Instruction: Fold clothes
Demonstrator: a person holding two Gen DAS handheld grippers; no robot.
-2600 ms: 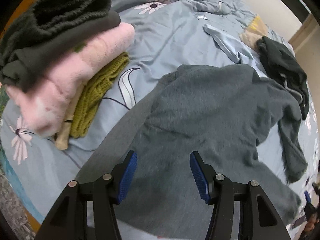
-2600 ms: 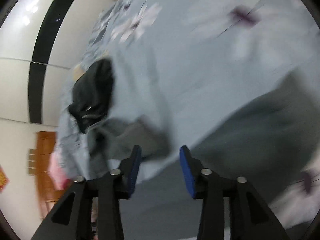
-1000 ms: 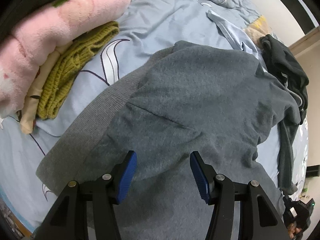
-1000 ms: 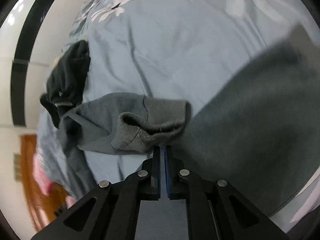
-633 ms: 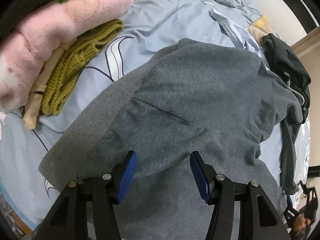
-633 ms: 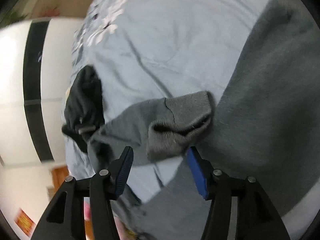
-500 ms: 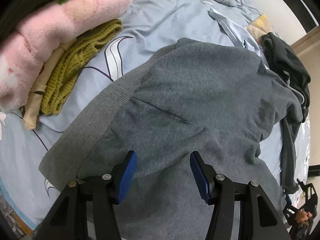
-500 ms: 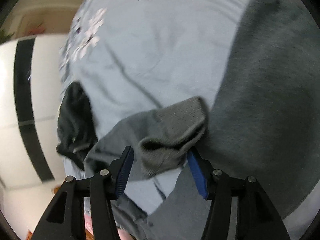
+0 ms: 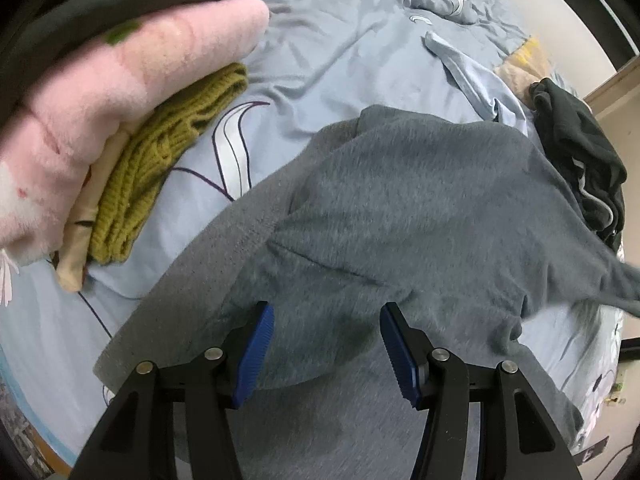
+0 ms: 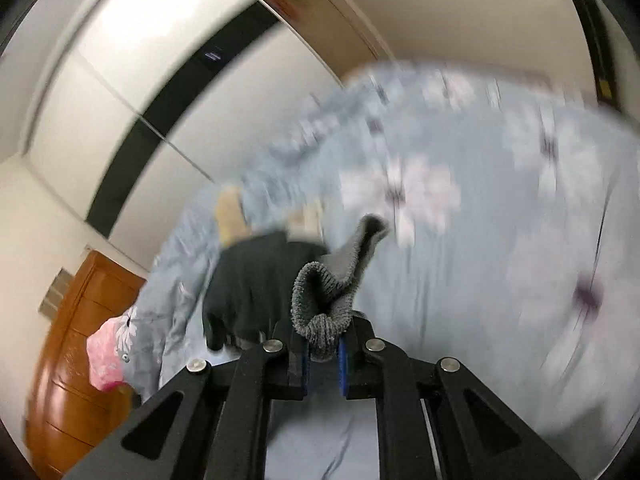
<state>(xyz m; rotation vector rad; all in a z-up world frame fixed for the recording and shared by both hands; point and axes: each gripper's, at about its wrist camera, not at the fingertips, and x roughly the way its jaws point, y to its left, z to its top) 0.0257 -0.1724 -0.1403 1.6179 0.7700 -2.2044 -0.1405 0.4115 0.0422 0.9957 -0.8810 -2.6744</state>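
Observation:
A grey fleece sweater point(image 9: 420, 208) lies spread on the blue flowered bed sheet point(image 9: 344, 52). My left gripper point(image 9: 326, 344) is open and hovers just above the sweater's lower body, near its ribbed hem point(image 9: 208, 264). One sleeve point(image 9: 600, 280) is stretched and lifted off to the right. My right gripper point(image 10: 323, 354) is shut on that sleeve's ribbed cuff point(image 10: 324, 308) and holds it up above the bed; the view is blurred.
A stack of folded clothes lies at the left: a pink fleece point(image 9: 120, 92), an olive knit point(image 9: 160, 160), dark garments on top. A dark green garment point(image 9: 580, 160) lies crumpled at the far right, also in the right wrist view point(image 10: 256, 280). A wooden cabinet point(image 10: 80, 352) stands beside the bed.
My right gripper closed on the sleeve cuff and lifted it, swinging up to face the wall. The sleeve now stretches to the right. My left gripper barely moved.

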